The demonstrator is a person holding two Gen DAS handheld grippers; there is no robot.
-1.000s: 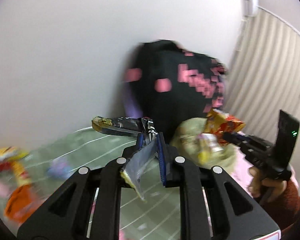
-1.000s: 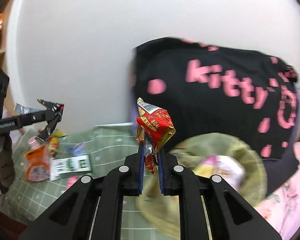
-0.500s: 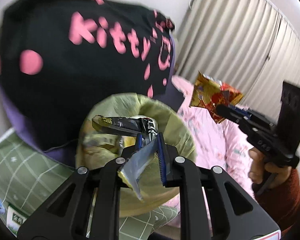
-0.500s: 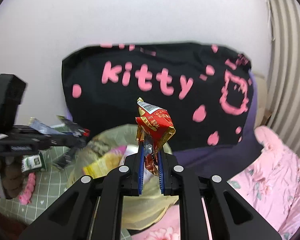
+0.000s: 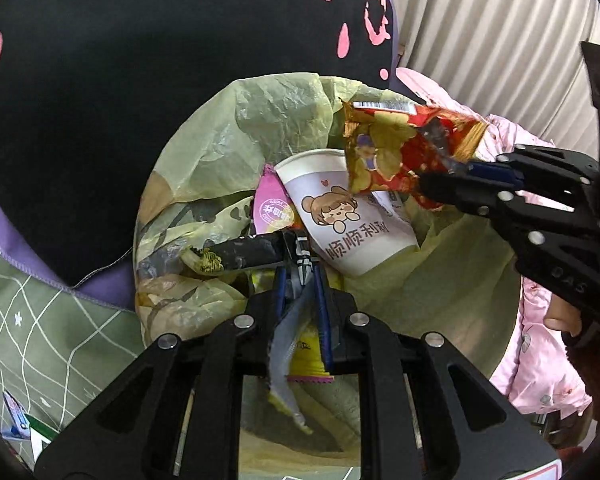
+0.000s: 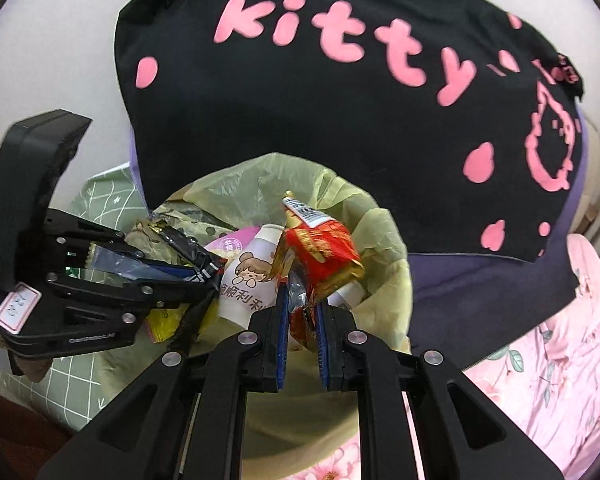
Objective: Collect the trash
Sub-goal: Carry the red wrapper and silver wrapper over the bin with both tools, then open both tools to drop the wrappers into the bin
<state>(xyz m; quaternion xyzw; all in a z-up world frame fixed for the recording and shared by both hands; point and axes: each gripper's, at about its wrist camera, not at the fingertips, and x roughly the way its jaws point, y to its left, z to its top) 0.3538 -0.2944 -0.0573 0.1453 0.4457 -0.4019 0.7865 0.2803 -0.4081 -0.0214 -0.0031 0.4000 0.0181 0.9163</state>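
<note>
Both now moved from the bedspread to above the lined bin. Left claw clamped on black wrapper; right claw clamped on red wrapper. Ready for release.

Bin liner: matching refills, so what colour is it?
Pale yellow-green bin liner, clearest in the right wrist view.

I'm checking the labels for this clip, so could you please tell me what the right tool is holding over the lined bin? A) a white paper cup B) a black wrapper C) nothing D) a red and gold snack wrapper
D: the right tool is clamped on the red and gold snack wrapper above the bin, while the black wrapper is in the left tool.
</note>
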